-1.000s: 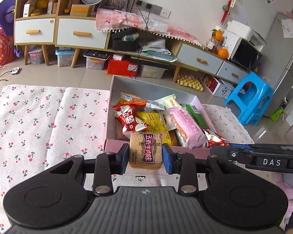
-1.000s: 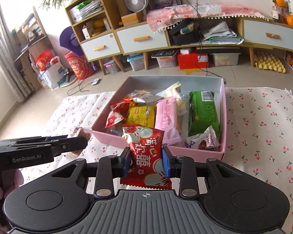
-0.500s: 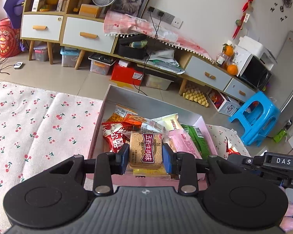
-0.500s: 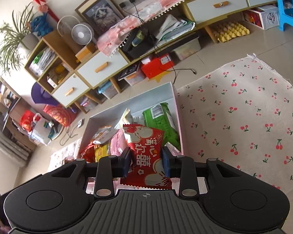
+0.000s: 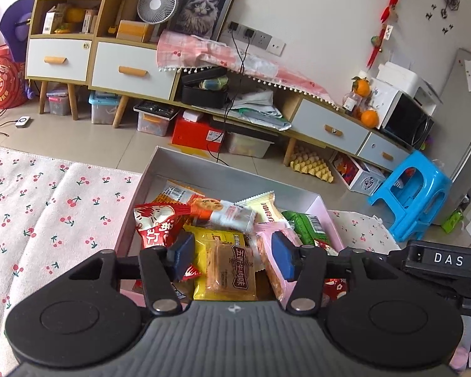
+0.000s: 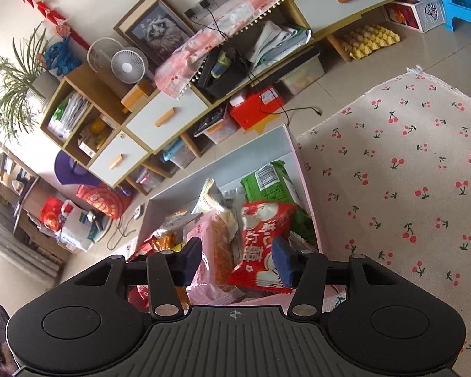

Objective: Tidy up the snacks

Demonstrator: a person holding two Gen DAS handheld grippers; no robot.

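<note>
Snacks fill a shallow rectangular cardboard box (image 5: 223,169) with grey inner walls and a pink outer face, standing on a cream cloth printed with red cherries (image 5: 47,213). The left gripper (image 5: 232,256), seen in the left wrist view, has its blue-padded fingers (image 5: 182,254) spread, having just been opening; the brown biscuit packet in clear wrap with a dark label (image 5: 230,271) lies free between them on a yellow packet (image 5: 216,238), touching neither pad. The right gripper (image 6: 237,259) has likewise just been opening over the box's near right corner; the red foil packet with white cartoon print (image 6: 262,238) rests tilted on the pile, its lower corner against the right pad, the left pad clear of it. A green packet (image 6: 267,179) lies along the right wall, a pink packet (image 6: 208,251) beside the red one. The cloth right of the box is bare. Beyond the far rim, tiled floor (image 5: 78,138) runs to a low wooden cabinet with white drawers (image 5: 132,69); a blue plastic stool (image 5: 411,194) stands at right.
</note>
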